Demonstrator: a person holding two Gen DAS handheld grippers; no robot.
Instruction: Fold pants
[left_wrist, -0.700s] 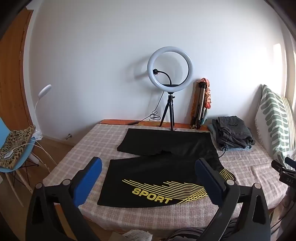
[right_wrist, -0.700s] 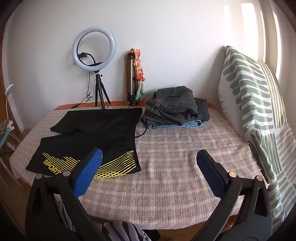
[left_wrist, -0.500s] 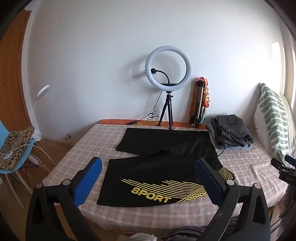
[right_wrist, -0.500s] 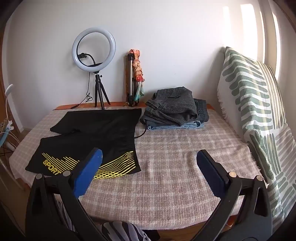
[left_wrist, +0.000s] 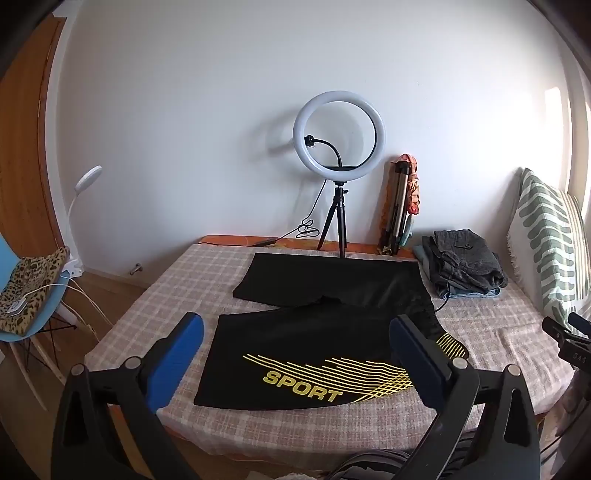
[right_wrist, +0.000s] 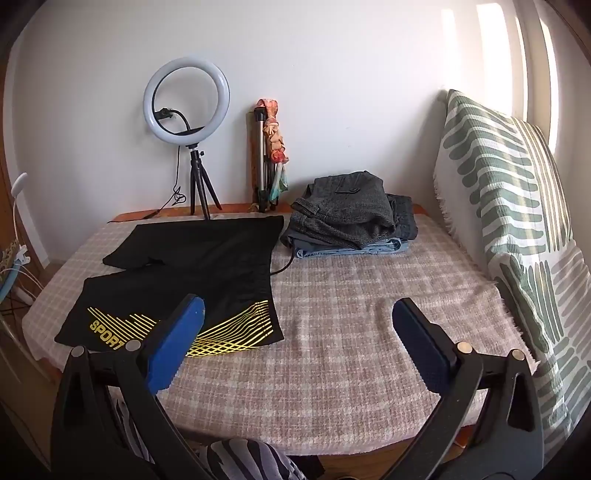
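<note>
Black shorts (left_wrist: 325, 325) with yellow stripes and the word SPORT lie spread flat on the checked tablecloth (left_wrist: 192, 280); they also show in the right wrist view (right_wrist: 199, 266) at the left. My left gripper (left_wrist: 295, 354) is open and empty, held above the table's near edge in front of the shorts. My right gripper (right_wrist: 295, 339) is open and empty, above the near edge to the right of the shorts' waistband. The right gripper's tip shows in the left wrist view at the far right (left_wrist: 569, 336).
A stack of folded grey and blue clothes (right_wrist: 351, 218) sits at the back right. A ring light on a tripod (left_wrist: 340, 177) and a folded tripod (right_wrist: 267, 155) stand at the wall. A striped cushion (right_wrist: 509, 206) lines the right side. A blue chair (left_wrist: 26, 295) stands left.
Both grippers have drawn back a little from the table, so the shorts look slightly farther. Both stay open and nothing on the table has moved.
</note>
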